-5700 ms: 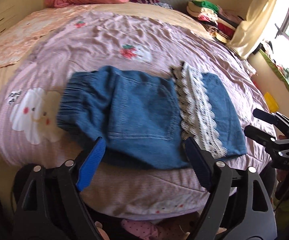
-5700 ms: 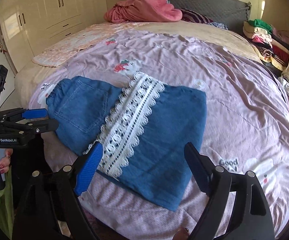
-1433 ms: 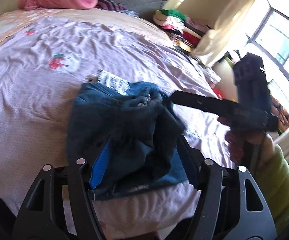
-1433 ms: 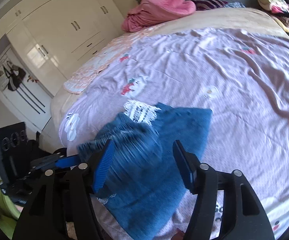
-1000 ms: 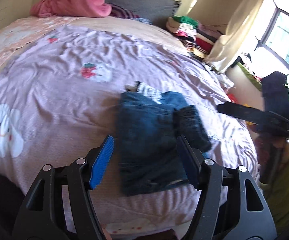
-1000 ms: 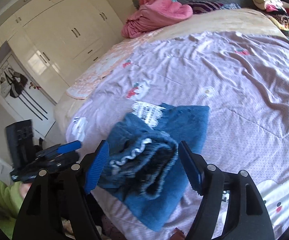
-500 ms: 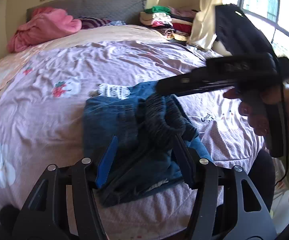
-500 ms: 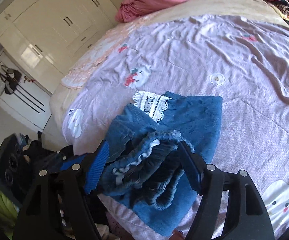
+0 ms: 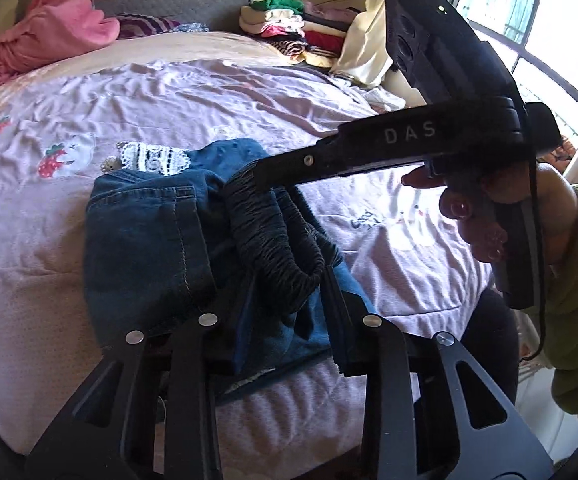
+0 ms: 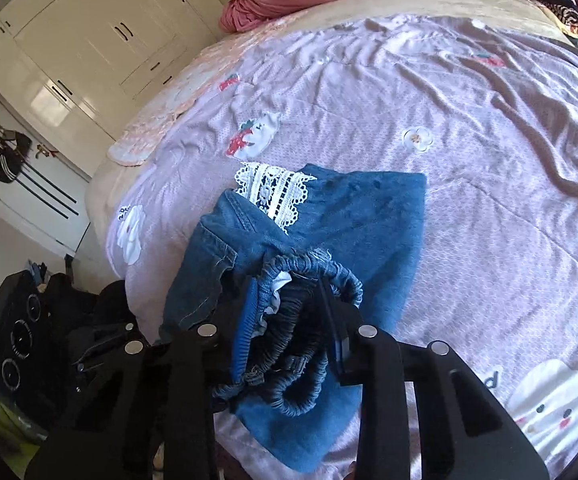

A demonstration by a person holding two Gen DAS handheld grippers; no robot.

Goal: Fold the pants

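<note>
Between both claws' jaws, bunched pants (image 10: 353, 216).

"DAS" on right tool (image 9: 257, 178) arm.

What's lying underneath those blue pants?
A pink bedsheet with cartoon patches lies under the pants. Whatever part of the sheet sits directly beneath them is covered by the denim.

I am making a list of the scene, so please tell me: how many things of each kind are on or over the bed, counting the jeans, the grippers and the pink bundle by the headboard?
Denim pants: 1
Grippers, left gripper and right gripper: 2
Pink bundle: 1
Total: 4
</note>
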